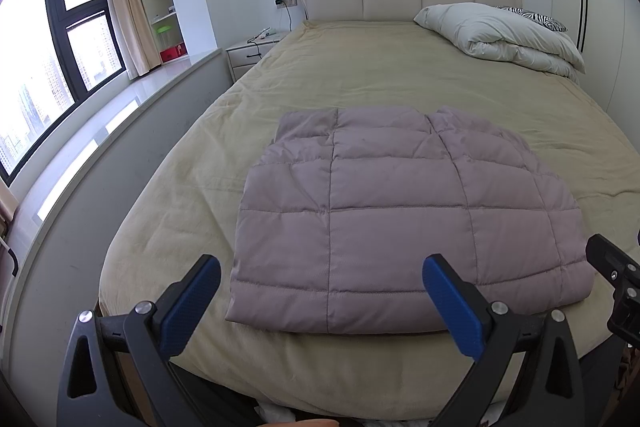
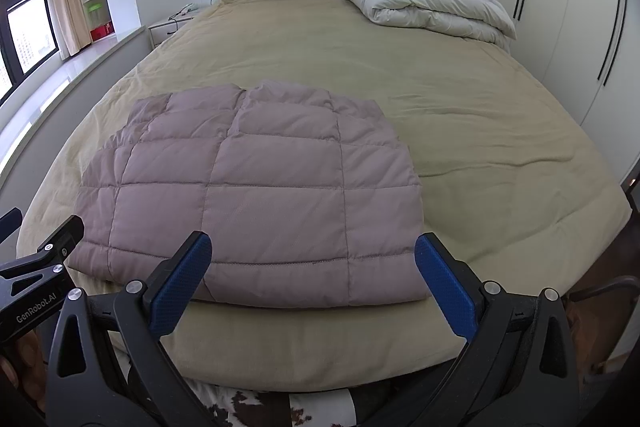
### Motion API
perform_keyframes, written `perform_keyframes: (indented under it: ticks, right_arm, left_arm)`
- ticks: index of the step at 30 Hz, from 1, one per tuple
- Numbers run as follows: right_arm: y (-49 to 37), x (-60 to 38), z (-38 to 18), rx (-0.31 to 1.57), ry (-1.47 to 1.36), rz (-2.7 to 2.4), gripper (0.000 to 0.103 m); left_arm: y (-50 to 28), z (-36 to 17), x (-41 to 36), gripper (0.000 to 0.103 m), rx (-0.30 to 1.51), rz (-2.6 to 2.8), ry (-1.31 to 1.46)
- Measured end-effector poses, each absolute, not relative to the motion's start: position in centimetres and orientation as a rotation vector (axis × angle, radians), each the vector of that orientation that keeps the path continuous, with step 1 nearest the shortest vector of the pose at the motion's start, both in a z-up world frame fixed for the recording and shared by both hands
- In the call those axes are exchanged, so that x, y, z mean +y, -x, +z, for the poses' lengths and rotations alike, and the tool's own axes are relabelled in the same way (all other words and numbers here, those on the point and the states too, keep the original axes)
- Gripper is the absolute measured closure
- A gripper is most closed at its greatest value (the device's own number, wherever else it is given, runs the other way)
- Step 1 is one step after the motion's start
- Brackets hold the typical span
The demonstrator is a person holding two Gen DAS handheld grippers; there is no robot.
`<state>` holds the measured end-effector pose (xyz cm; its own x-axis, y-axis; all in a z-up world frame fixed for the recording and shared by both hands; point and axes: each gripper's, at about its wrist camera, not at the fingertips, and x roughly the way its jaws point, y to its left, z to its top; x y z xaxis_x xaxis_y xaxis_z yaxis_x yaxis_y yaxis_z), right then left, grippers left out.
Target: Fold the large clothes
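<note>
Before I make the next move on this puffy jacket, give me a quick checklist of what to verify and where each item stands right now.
1. Left gripper open and holding nothing: ok, its fingers are spread wide.
2. Right gripper open and holding nothing: ok.
3. Jacket lying flat as a compact rectangle near the foot of the bed: ok.
4. Near edge of the jacket fully on the mattress, not hanging off: ok.
5. Space beyond the jacket free; the folded duvet sits far off by the headboard: ok.
6. Sleeves tucked neatly underneath: cannot tell, only the top quilted panel shows.
</note>
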<state>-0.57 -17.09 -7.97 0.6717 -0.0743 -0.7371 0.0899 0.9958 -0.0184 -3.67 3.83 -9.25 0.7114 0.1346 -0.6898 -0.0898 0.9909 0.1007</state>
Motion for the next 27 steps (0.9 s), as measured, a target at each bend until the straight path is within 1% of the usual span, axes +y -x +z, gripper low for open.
perform_keyframes:
  ticks: [27]
  right_arm:
    - [0.77, -16.85, -8.44, 0.837, -0.022, -0.094, 0.000]
  left_arm:
    - [3.72, -9.46, 3.92, 0.000, 0.772, 0.122, -0.064]
